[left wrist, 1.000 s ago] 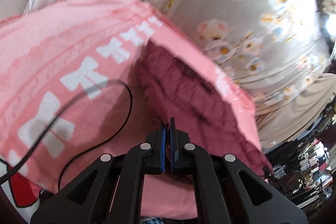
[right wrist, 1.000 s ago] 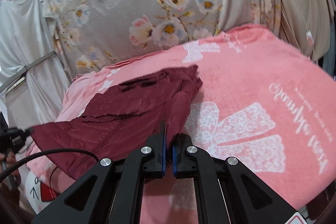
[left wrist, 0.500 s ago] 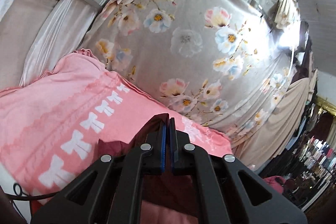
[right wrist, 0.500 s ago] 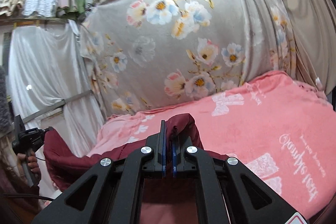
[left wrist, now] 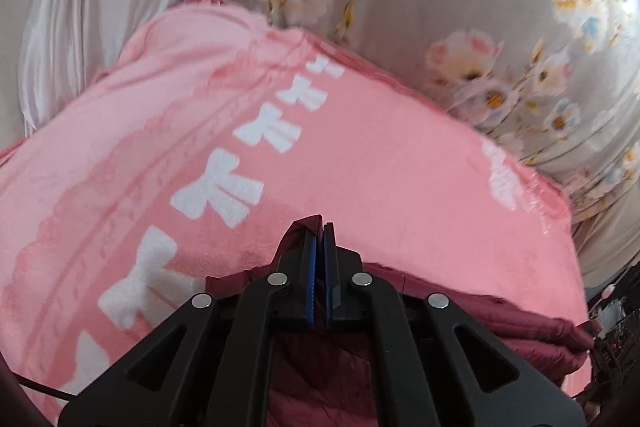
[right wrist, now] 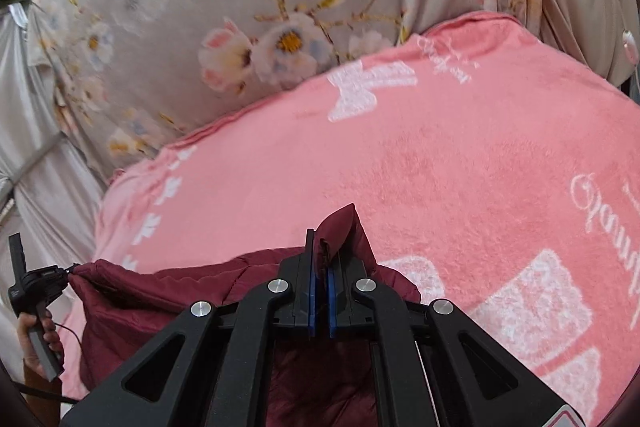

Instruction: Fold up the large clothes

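A dark maroon quilted garment point(left wrist: 500, 323) hangs beneath both grippers over a pink blanket point(left wrist: 360, 155). My left gripper point(left wrist: 319, 227) is shut, with a fold of the maroon cloth pinched at its tips. In the right wrist view the right gripper point(right wrist: 320, 251) is shut on another corner of the maroon garment point(right wrist: 160, 291), which pokes up past the blue pads. At that view's left edge the left gripper's handle point(right wrist: 32, 291) shows in a hand, holding the garment's other end. The cloth stretches between the two grippers, close above the blanket.
The pink blanket point(right wrist: 460, 167) with white bows and script covers the work surface. Behind it hangs a grey floral curtain point(right wrist: 240, 7), with pale satin drapes point(left wrist: 100, 7) at the left. A black cable point(right wrist: 40, 395) trails by the hand.
Both grippers, still shut on the maroon garment, lifted it off the blanket, then came back down and now point at the blanket. The garment now hangs beneath them instead of lying spread ahead.
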The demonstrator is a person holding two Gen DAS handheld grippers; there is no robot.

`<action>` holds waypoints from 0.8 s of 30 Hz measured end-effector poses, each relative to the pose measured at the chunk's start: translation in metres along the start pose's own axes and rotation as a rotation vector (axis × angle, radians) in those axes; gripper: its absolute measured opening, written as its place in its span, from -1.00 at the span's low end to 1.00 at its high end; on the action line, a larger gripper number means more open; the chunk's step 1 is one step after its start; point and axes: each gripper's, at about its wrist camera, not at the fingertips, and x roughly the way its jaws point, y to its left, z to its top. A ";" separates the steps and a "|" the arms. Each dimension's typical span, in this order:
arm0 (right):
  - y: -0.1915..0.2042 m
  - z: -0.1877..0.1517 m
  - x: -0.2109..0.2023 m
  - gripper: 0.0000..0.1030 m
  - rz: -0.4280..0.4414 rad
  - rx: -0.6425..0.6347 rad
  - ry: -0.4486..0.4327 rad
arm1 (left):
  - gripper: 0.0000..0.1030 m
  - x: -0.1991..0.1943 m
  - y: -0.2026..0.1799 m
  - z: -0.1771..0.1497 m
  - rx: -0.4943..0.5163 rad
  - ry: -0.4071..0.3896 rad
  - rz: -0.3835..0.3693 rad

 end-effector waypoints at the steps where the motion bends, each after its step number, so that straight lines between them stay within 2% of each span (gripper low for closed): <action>1: 0.001 -0.002 0.018 -0.93 -0.024 -0.012 0.025 | -0.96 0.011 0.003 -0.003 -0.004 0.017 0.012; 5: 0.008 -0.009 0.039 -0.91 -0.075 -0.055 0.061 | -0.94 0.051 0.011 -0.016 -0.010 0.086 0.065; 8: 0.009 -0.012 0.050 -0.88 -0.106 -0.070 0.082 | -0.82 0.072 0.015 -0.026 -0.007 0.111 0.105; 11: 0.008 -0.010 0.043 -0.83 -0.100 -0.050 0.068 | -0.38 0.082 0.019 -0.032 -0.006 0.118 0.158; 12: 0.007 -0.007 0.034 -0.78 -0.090 -0.034 0.051 | -0.03 0.082 0.020 -0.032 -0.010 0.111 0.179; 13: 0.008 -0.004 0.025 -0.73 -0.082 -0.021 0.031 | 0.11 0.077 0.025 -0.031 -0.029 0.093 0.201; 15: 0.010 0.005 -0.006 -0.39 -0.078 -0.003 -0.053 | 0.12 0.063 0.031 -0.025 -0.059 0.060 0.165; 17: 0.016 0.011 -0.040 -0.13 -0.086 -0.011 -0.153 | 0.11 0.032 0.036 -0.017 -0.079 0.002 0.127; 18: 0.022 0.013 -0.059 -0.13 -0.078 -0.030 -0.195 | 0.11 0.019 0.036 -0.013 -0.078 -0.025 0.117; 21: 0.048 0.011 -0.105 -0.13 -0.045 -0.126 -0.270 | 0.11 -0.053 0.029 -0.002 -0.045 -0.129 0.083; 24: 0.081 -0.009 -0.132 -0.13 -0.021 -0.239 -0.280 | 0.12 -0.121 0.017 -0.005 0.005 -0.180 0.059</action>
